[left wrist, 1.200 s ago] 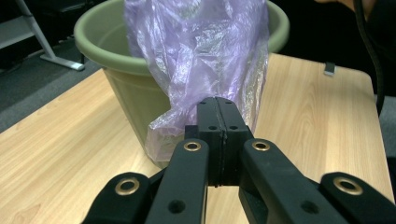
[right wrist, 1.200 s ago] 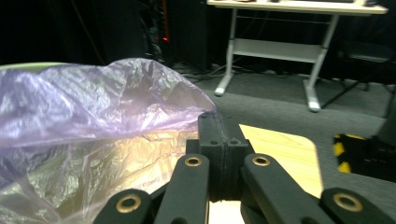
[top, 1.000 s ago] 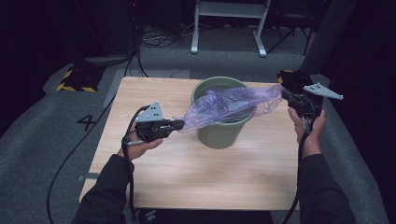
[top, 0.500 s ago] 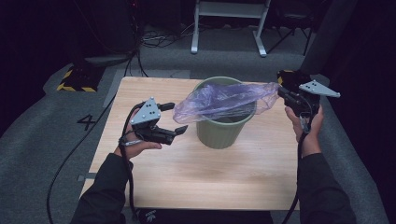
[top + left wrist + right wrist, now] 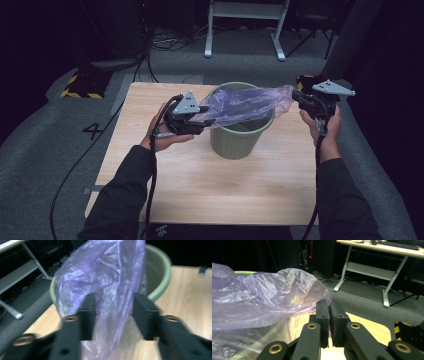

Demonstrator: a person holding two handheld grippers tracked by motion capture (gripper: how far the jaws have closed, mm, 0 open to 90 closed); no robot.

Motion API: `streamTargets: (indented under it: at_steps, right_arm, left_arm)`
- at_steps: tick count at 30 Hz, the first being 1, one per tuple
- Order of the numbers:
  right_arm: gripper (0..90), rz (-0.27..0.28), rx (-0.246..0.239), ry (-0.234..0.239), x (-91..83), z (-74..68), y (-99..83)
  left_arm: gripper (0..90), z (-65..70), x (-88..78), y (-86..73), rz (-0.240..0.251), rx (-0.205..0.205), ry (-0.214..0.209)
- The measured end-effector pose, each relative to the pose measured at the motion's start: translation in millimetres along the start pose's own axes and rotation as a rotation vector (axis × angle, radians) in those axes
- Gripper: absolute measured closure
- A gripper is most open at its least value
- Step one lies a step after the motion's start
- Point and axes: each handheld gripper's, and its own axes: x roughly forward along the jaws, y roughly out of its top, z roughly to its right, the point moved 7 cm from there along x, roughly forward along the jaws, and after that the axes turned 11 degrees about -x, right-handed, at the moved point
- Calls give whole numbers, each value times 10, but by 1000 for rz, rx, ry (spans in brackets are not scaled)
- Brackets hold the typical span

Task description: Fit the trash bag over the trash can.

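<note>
High view: we're lining the green bin (image 5: 241,135), which is sitting mid-bench (image 5: 200,200), with the purple bag (image 5: 245,102). The bag is stretched across the bin's mouth, not yet down inside it. A second ago the left tongs (image 5: 207,121) were clamped on the bag's left edge; half a second ago they were standing wide off the bin's left side, clear of the film. Now they're back at the bin's left rim and have just been closing, with film between the jaws. We read that as a regrip, probably to catch a single layer so the mouth can be spread over the rim. Left hand is level, tongs pointing at the bin. The right tongs (image 5: 298,98) are holding off the bin's right side, above rim level, forearm coming straight up from the near edge.

Left gripper view: jaws are partway apart, the bag (image 5: 107,285) hanging between them in front of the bin (image 5: 160,272). Pads aren't pressing on it yet, so no grip.

Right gripper view: the right tongs (image 5: 329,315) are clamped nearly closed on the bag's corner (image 5: 262,300), film running taut towards the bin. That anchor is letting the left side re-take.
</note>
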Motion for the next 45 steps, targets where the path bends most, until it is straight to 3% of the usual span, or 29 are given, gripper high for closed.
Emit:
streamTargets:
  at_steps: [3, 7, 10, 14, 17, 19, 23, 27, 34, 38, 41, 45]
  right_arm:
    - [840, -14, -18, -2, 46, -8, 8]
    - [742, -7, -15, 13, 66, -45, 17]
    - [599, -3, -52, 48, 34, -119, 9]
    - [443, 11, -47, 67, -43, -143, 8]
    - [368, 34, -47, 65, -139, -119, 19]
    - [312, 42, -75, 57, -221, -121, 17]
    - [279, 55, -130, 68, -382, -166, -7]
    - [254, 68, -141, 113, -500, -196, -51]
    - [277, 132, -186, 141, -808, -287, -153]
    - [320, 142, -208, 136, -910, -337, -220]
    - [373, 164, -245, 208, -963, -452, -248]
    - [406, 166, -297, 290, -901, -642, -270]
  left_arm:
    - [777, -35, 38, 3, 2, 0, -29]
    - [892, -63, 56, 14, 25, -20, -50]
    - [896, -69, 65, 17, 31, -28, -54]
    - [898, -82, 76, 19, 42, -45, -58]
    - [898, -132, 51, 33, 68, -87, -52]
    - [898, -149, 39, 37, 75, -97, -46]
    - [898, -162, 33, 43, 81, -113, -55]
    - [898, -160, 33, 31, 81, -125, -62]
    - [898, -154, 30, 21, 80, -129, -66]
    - [898, -140, 47, 14, 77, -128, -69]
    - [899, -139, 58, 16, 78, -130, -72]
    - [899, -149, 69, 33, 83, -142, -84]
